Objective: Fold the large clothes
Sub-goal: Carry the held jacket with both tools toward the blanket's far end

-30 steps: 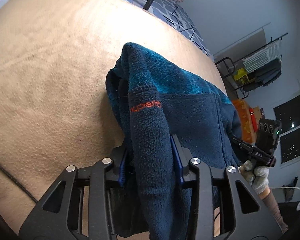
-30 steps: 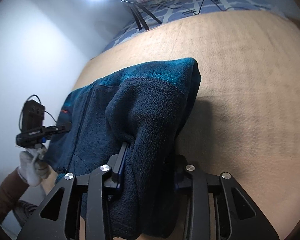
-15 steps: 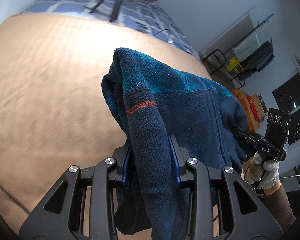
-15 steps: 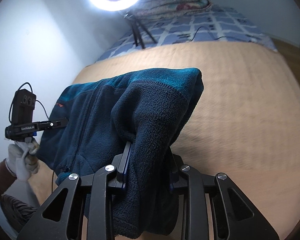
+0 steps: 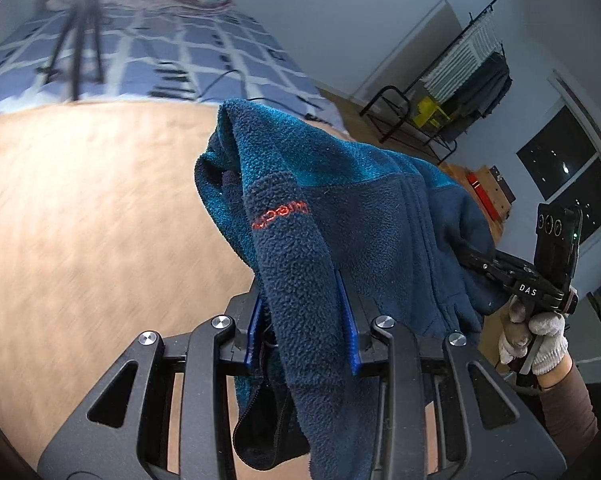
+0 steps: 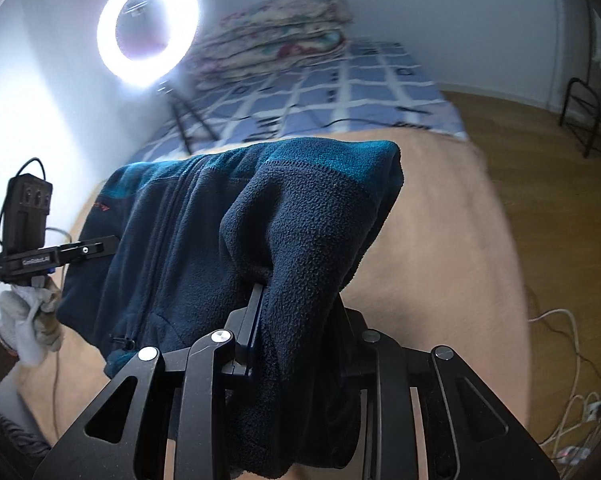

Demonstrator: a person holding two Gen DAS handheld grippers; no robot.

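Observation:
A dark navy and teal fleece jacket [image 5: 360, 208] with an orange logo hangs stretched between both grippers above a tan blanket [image 5: 80, 220]. My left gripper [image 5: 302, 316] is shut on one bunched end, and fleece drapes over its blue pads. In the right wrist view my right gripper [image 6: 296, 316] is shut on the other bunched end of the jacket [image 6: 180, 240]. Each gripper shows in the other's view, held by a white-gloved hand: the right gripper [image 5: 516, 276] and the left gripper [image 6: 80, 250], with their fingertips buried in the fleece.
The tan blanket [image 6: 440, 260] covers the near part of a bed with blue checked bedding [image 6: 340, 92]. A lit ring light [image 6: 148, 28] on a tripod [image 5: 76, 40] and folded quilts [image 6: 276, 36] stand at the far end. A drying rack [image 5: 468, 60] and floor cables [image 6: 572, 360] lie to the right.
Both grippers have risen and swept across the bed with the jacket still gripped. More of the bedding, ring light and room has come into view.

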